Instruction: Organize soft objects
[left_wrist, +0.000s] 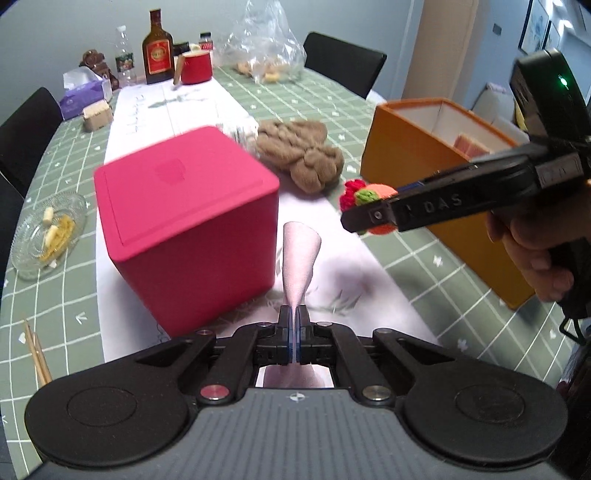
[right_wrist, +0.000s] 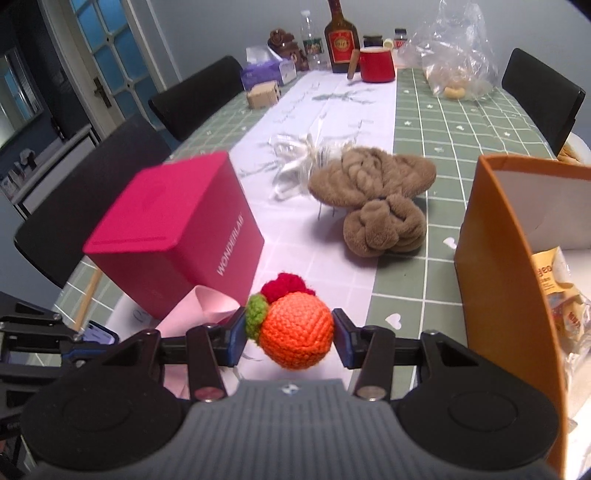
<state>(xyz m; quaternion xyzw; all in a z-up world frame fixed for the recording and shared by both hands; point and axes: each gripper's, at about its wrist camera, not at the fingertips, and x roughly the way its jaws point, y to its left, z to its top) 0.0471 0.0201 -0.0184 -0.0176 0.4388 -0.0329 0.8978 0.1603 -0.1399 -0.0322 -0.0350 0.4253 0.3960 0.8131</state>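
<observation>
The left hand-held gripper (left_wrist: 294, 325) is clamped tight on a pale pink ribbon (left_wrist: 300, 258), whose loop sticks up between the closed jaws, just in front of the pink box (left_wrist: 184, 221). The right hand-held gripper (right_wrist: 290, 332) pinches an orange crocheted ball (right_wrist: 295, 332) with green and red knit bits, held above the surface (right_wrist: 424, 122) beside the ribbon. A brown plush bundle (right_wrist: 373, 199) lies farther back on the white runner (right_wrist: 332, 110), and the open orange box (right_wrist: 506, 258) stands at the right.

Orange box (right_wrist: 509, 258) — cut off at right edge — contents unclear.
</observation>
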